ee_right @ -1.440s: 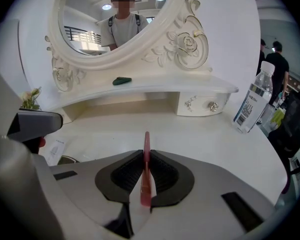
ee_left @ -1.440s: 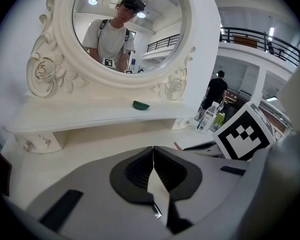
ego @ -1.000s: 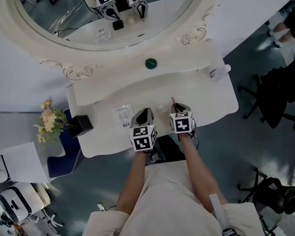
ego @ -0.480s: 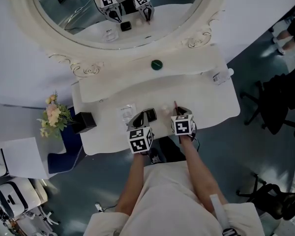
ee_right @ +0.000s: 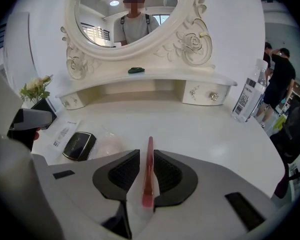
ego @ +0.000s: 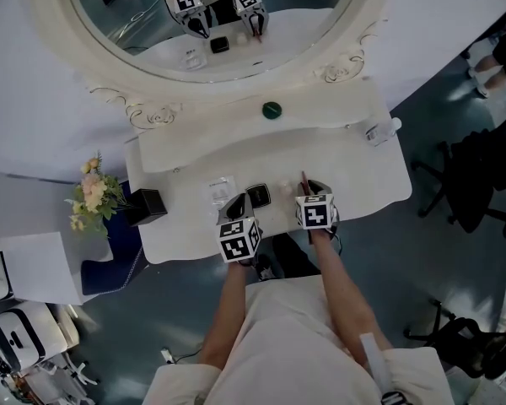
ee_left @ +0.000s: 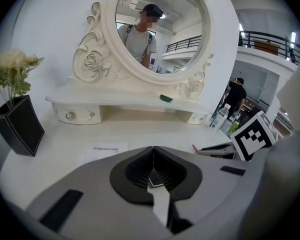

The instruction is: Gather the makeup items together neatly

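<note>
Right gripper: jaws have just been easing apart. A red stick stands between them, loose, with a gap showing on its left side and its tip toward the mirror. Left gripper: jaws closed together, nothing in them. Black compact lies flat on the table, left of the stick.
</note>
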### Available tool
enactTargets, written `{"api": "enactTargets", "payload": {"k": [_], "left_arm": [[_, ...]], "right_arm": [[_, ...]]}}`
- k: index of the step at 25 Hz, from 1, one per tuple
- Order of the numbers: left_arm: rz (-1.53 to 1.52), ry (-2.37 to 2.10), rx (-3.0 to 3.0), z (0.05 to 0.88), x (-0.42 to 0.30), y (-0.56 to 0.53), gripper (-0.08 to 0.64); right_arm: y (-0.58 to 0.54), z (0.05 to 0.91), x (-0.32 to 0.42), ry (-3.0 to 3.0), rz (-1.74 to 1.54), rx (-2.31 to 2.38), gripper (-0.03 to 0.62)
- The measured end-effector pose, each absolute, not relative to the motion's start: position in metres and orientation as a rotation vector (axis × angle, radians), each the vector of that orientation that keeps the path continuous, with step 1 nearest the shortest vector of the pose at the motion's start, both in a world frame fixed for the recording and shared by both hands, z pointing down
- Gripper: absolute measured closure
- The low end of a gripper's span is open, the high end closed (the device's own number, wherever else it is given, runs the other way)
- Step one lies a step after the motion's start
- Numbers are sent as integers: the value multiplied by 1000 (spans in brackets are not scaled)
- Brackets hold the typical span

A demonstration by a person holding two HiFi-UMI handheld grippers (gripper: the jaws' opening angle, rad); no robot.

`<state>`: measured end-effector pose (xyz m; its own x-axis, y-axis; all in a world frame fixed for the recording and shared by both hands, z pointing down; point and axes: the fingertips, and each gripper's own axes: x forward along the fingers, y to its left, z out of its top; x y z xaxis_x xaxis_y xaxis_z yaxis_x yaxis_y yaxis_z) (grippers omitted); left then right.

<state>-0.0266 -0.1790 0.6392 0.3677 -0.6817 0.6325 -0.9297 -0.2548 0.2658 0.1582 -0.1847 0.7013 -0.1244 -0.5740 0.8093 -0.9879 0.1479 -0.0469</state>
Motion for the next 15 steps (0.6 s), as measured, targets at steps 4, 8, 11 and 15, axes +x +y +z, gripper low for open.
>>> {"api": "enactTargets", "payload": {"k": [4,8,11,15], "left_arm": [[522,-1395,2030,636,-33,-173,545],[487,-1389,2040,629,-34,-167,545],[462,-1374,2073,622,-28,-165,545],[455,-1368,2099,616,-38,-155,545]], "right_arm": [[-181,691,156,-1792,798,1507,476],[-173,672,154,-1812,771,1532,472],[-166,654,155,-1827,753,1567,466],[-152,639,135,-1877,768,1575,460]]}}
